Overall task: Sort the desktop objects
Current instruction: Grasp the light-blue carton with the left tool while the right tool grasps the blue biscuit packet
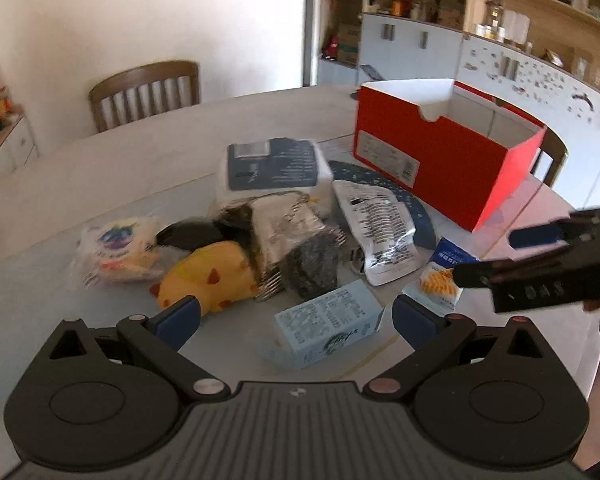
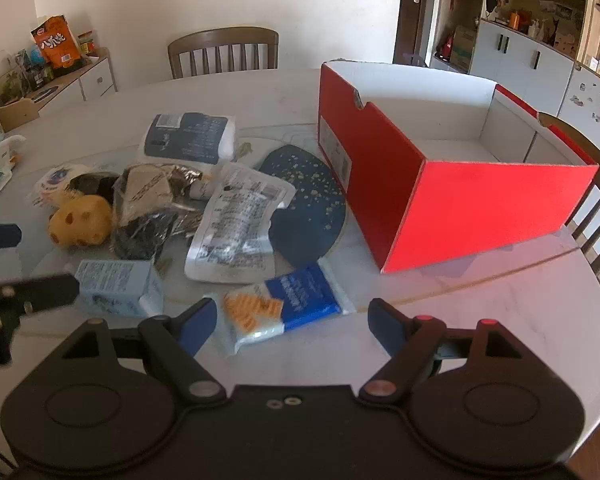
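Pale-blue cardboard sits directly ahead of the left gripper (image 1: 296,318): a small carton (image 1: 327,322) lying on its side on the table (image 1: 100,184), its long axis running slantwise across the gap between the spread jaws and not along them. Both blue-padded jaws stand wide apart and hold nothing. The right gripper (image 2: 293,320) is likewise wide open and empty, and what lies straight before it is a clear plastic snack packet (image 2: 284,308) with a blue label and orange pieces showing inside (crinkly film, likely to slip or buckle under a pinch). So the left tool is nearer the carton, the right nearer the packet.

Beyond these lies the heap: a yellow plush toy (image 1: 208,276) with orange spots, soft and squashy; a silvery foil pouch (image 1: 376,232) printed in black; a white wrapped pack (image 1: 274,168) with a dark-blue label; a dark speckled flat mat (image 2: 304,204).

At the far right stands the red shoebox (image 2: 452,192), open-topped, white inside, seemingly empty, and my guess is that it serves as the bin. The rigid carton should grip more surely across its short faces, which calls for a turn of the wrist.
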A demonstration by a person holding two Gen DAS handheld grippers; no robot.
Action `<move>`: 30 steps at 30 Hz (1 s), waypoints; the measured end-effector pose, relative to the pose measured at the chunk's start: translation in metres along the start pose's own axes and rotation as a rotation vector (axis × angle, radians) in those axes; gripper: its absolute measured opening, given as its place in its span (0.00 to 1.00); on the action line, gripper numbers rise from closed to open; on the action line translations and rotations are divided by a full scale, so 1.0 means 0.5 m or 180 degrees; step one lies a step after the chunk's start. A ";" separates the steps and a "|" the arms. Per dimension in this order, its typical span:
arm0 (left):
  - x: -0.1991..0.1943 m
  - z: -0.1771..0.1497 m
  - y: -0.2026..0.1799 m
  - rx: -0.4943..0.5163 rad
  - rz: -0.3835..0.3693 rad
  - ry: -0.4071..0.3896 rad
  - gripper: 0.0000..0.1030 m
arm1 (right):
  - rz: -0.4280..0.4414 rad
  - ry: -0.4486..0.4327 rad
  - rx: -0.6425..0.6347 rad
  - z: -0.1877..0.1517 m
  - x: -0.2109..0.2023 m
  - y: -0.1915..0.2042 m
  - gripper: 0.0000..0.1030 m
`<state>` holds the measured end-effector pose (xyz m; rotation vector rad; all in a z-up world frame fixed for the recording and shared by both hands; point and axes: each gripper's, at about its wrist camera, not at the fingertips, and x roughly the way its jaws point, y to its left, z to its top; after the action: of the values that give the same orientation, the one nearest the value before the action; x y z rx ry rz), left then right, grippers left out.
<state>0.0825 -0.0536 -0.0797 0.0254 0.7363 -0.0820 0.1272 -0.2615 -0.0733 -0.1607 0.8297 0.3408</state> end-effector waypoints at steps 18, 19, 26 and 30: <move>0.076 -0.015 -0.044 0.0594 -0.0196 0.0174 0.73 | -0.0311 0.0128 -0.0140 0.032 0.101 0.020 0.80; 0.075 -0.017 -0.043 0.0590 -0.0208 0.0183 0.73 | -0.0358 0.0141 -0.0193 0.029 0.103 0.023 0.80; 0.059 -0.028 -0.043 0.0516 -0.0345 0.0280 0.73 | -0.0384 0.0204 -0.0214 0.009 0.094 0.005 0.80; 0.057 -0.031 -0.051 0.0543 -0.0421 0.0300 0.73 | -0.0345 0.0223 -0.0135 -0.002 0.085 -0.015 0.80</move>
<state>0.0913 -0.0799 -0.1103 0.1441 0.8233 -0.2713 0.1555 -0.2588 -0.1056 -0.2573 0.8796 0.2520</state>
